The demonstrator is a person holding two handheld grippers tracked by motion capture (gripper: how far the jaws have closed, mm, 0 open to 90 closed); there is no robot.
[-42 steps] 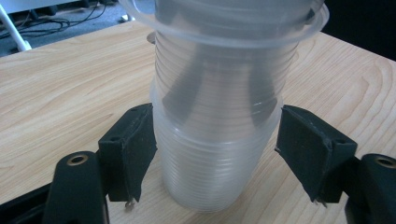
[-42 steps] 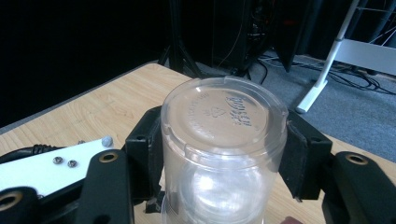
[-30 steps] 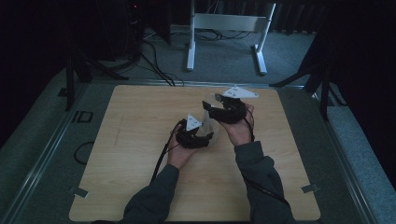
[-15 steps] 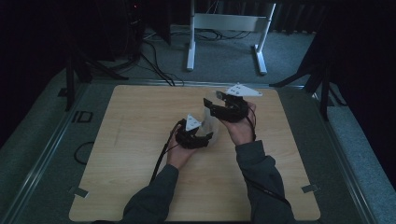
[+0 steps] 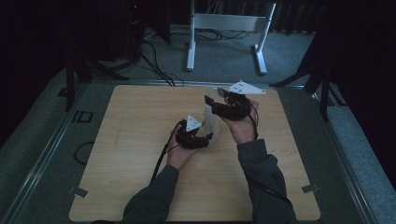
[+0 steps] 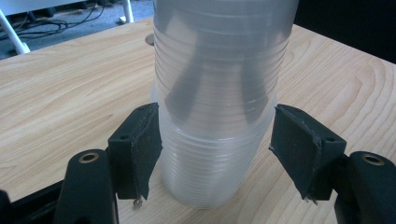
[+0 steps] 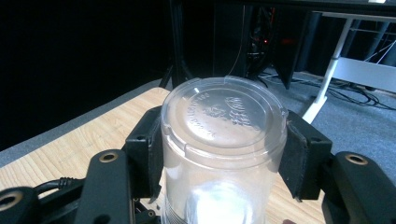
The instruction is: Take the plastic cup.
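The cup stack (image 6: 215, 116) is clamped near its top between the right gripper (image 7: 224, 154) pads; the left gripper (image 6: 219, 154) is spread, its pads flanking the base.

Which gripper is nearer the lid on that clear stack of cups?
Right. The right gripper is clamped just under the lid; the left gripper straddles the stack of cups low, near the table.

Clear ribbed glossy plastic cups (image 6: 217, 93) stand on a matt wood-grain table (image 6: 70, 93).
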